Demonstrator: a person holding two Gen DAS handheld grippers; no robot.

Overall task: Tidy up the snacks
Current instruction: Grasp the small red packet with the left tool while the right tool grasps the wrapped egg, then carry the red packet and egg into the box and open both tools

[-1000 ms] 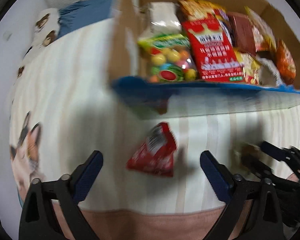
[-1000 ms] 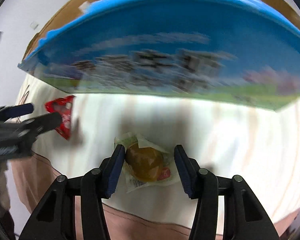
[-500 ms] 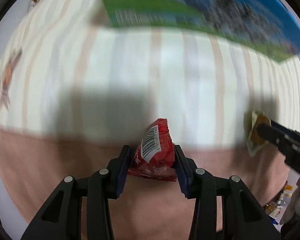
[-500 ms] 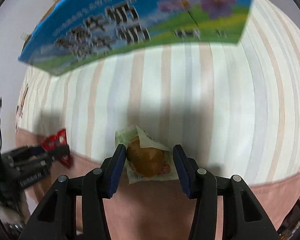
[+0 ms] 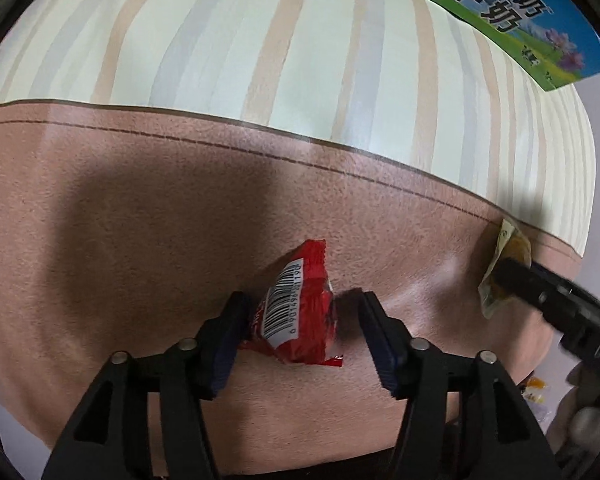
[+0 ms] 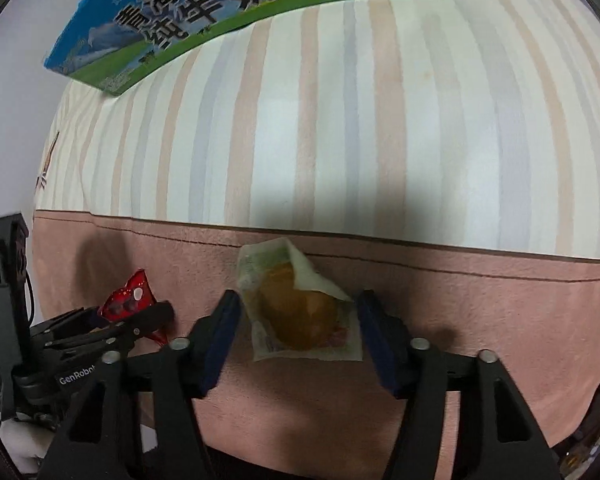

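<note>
Red packet (image 5: pixel 296 312) on the cloth's (image 5: pixel 140 240) pink border, between left gripper (image 5: pixel 300 336) jaws just opened, clear bun pack (image 6: pixel 300 312) near border seam, right gripper (image 6: pixel 296 332) jaws likewise parted, pads off it.

milk carton (image 5: pixel 516 16) cropped, carton lettering partly cut

- The left gripper (image 5: pixel 300 332) has just been opening; the red packet (image 5: pixel 296 316) sits loose between its jaws, over the pink band now.
- The right gripper (image 6: pixel 296 332) has just been opening around the yellow pastry packet (image 6: pixel 300 312).
</note>
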